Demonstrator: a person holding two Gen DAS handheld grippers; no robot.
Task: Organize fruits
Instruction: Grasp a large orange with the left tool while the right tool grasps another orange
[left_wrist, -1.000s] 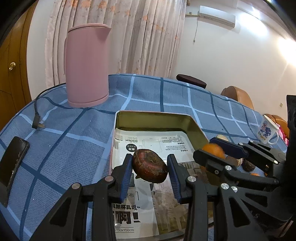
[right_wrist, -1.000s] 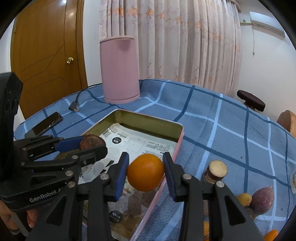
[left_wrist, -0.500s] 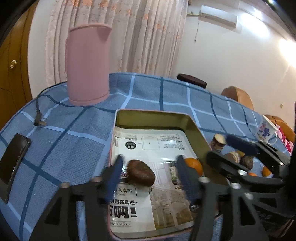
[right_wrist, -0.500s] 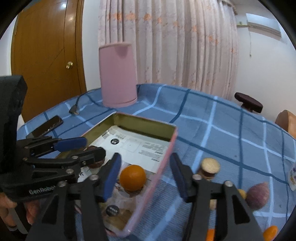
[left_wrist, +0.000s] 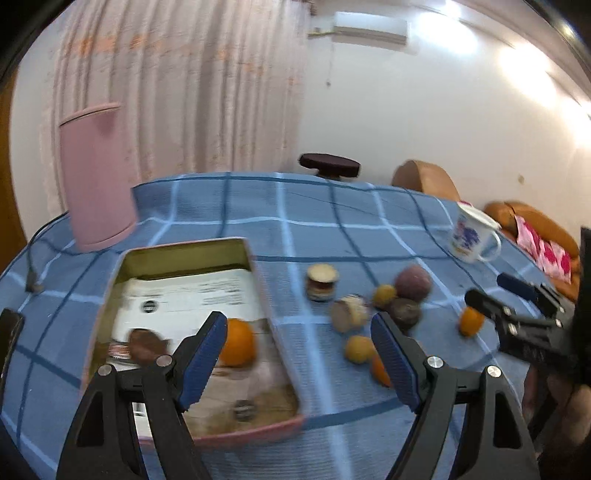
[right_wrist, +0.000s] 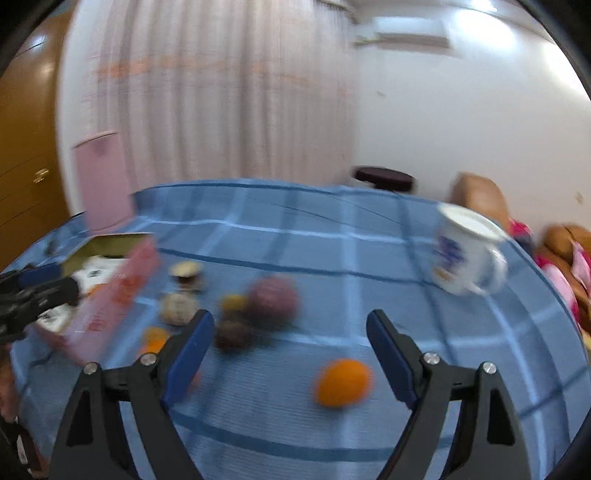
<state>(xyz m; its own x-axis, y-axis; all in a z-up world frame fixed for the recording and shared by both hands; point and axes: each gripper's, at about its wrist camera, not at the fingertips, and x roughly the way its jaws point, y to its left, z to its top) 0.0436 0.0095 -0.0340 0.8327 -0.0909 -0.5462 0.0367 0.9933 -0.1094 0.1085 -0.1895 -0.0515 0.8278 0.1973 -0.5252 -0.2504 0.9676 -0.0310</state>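
We hold the left gripper wide open and empty above the near right edge of a pink tin tray on a blue checked tablecloth. Inside the tray, on printed paper, lie an orange and, to its left, a dark brown fruit. Our right gripper is also spread wide, gripping nothing, with a loose orange on the cloth between its fingers. Further off sits a blurred cluster of fruit, among them a purple round fruit, and at far right a white mug
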